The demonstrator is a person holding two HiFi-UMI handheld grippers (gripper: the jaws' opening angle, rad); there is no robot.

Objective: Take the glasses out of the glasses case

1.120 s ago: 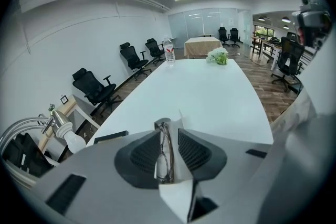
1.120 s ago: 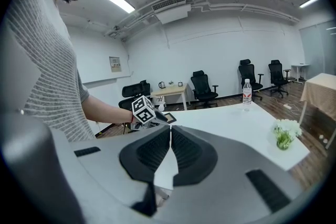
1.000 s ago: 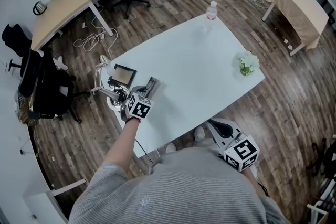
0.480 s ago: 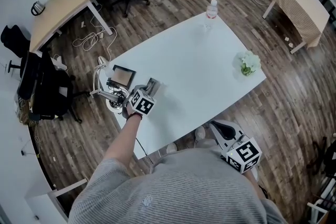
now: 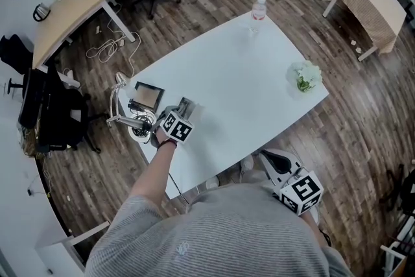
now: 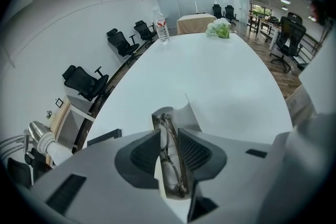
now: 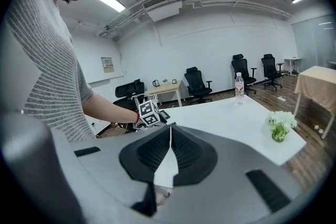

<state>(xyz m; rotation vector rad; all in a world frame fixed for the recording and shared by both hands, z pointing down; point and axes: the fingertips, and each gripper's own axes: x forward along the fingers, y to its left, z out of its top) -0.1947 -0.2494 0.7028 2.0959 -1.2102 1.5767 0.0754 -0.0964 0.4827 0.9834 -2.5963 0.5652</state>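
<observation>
Glasses (image 6: pixel 171 171) sit clamped in the left tool (image 6: pixel 169 136), white glasses case (image 6: pixel 182 114) just beyond, at the tabletop's (image 5: pixel 246 87) 8 o'clock edge; right tool (image 7: pixel 170 131), jaws together, hangs at 5 o'clock

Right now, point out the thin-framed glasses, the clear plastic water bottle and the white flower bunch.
thin-framed glasses (image 6: pixel 168 152): left gripper view, on the frame between the jaws.
clear plastic water bottle (image 5: pixel 258 12): head view, on its body.
white flower bunch (image 5: pixel 306 76): head view, on the blooms.

shirt (image 5: pixel 220 237): grey striped, short-sleeved | left gripper (image 6: pixel 169 152), right gripper (image 7: pixel 169 152): grey, marker cubes
</observation>
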